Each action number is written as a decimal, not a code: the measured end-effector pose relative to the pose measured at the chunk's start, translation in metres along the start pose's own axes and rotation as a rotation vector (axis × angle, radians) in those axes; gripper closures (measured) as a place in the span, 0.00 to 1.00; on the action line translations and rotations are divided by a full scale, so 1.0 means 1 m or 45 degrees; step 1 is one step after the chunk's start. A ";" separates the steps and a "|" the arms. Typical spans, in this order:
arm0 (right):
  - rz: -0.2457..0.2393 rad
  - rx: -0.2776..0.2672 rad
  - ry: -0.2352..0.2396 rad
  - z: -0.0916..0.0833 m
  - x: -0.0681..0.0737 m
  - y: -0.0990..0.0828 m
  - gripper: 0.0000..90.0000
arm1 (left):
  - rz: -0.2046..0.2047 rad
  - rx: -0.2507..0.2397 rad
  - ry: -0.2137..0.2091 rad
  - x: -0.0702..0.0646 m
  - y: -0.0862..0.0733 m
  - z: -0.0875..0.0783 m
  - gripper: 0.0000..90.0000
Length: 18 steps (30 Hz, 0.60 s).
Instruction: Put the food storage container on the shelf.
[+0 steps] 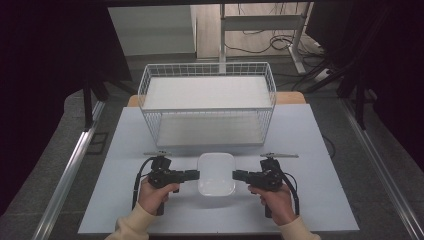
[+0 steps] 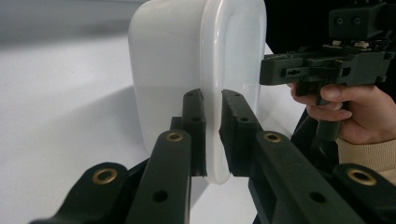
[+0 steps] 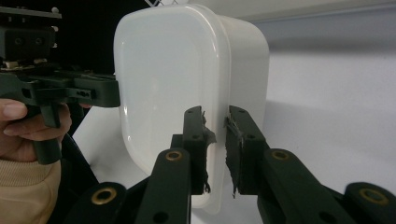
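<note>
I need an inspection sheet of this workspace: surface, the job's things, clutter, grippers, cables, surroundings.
Surface: pale table top, bare around the work.
Job's things: white plastic container near the front edge; empty white wire basket behind it.
Clutter: nothing seen.
Grippers: left gripper and right gripper each shut on the container's rim, one at each side.
Cables: a black cable loops from each gripper; more cables on the floor.
Surroundings: dark curtains, metal rails.

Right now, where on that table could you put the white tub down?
Bare tabletop lies left of the left tongs, and more right of the right tongs. The near strip beside the forearms is free too. The white tub sits clamped between both tongs; behind it the wire basket crowds the far middle.
</note>
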State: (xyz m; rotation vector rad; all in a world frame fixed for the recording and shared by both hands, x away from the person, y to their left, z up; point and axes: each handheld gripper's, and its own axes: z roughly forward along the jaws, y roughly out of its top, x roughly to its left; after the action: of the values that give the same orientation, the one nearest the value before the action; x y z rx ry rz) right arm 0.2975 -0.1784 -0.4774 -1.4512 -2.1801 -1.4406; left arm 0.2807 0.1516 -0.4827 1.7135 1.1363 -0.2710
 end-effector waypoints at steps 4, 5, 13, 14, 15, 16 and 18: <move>-0.034 -0.019 0.009 -0.004 0.004 0.002 0.88 | 0.017 -0.019 0.003 -0.003 0.001 -0.003 0.90; -0.036 -0.021 0.009 -0.004 0.004 0.003 0.88 | 0.025 -0.018 0.006 -0.004 0.002 -0.004 0.90; -0.076 -0.042 0.005 -0.008 0.011 0.006 0.88 | 0.055 -0.039 0.012 -0.009 0.004 -0.007 0.90; -0.081 -0.047 0.004 -0.009 0.012 0.006 0.88 | 0.059 -0.046 0.012 -0.010 0.005 -0.008 0.90; -0.083 -0.049 0.006 -0.009 0.012 0.007 0.88 | 0.066 -0.047 0.013 -0.011 0.006 -0.009 0.90; -0.088 -0.052 0.006 -0.010 0.013 0.008 0.88 | 0.062 -0.054 0.014 -0.011 0.006 -0.010 0.90; -0.095 -0.056 0.008 -0.010 0.014 0.010 0.88 | 0.070 -0.058 0.014 -0.012 0.007 -0.011 0.90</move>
State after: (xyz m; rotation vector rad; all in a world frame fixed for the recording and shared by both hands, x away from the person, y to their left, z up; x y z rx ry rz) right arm 0.2939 -0.1767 -0.4578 -1.3911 -2.2347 -1.5245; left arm 0.2768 0.1541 -0.4654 1.7050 1.0934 -0.2001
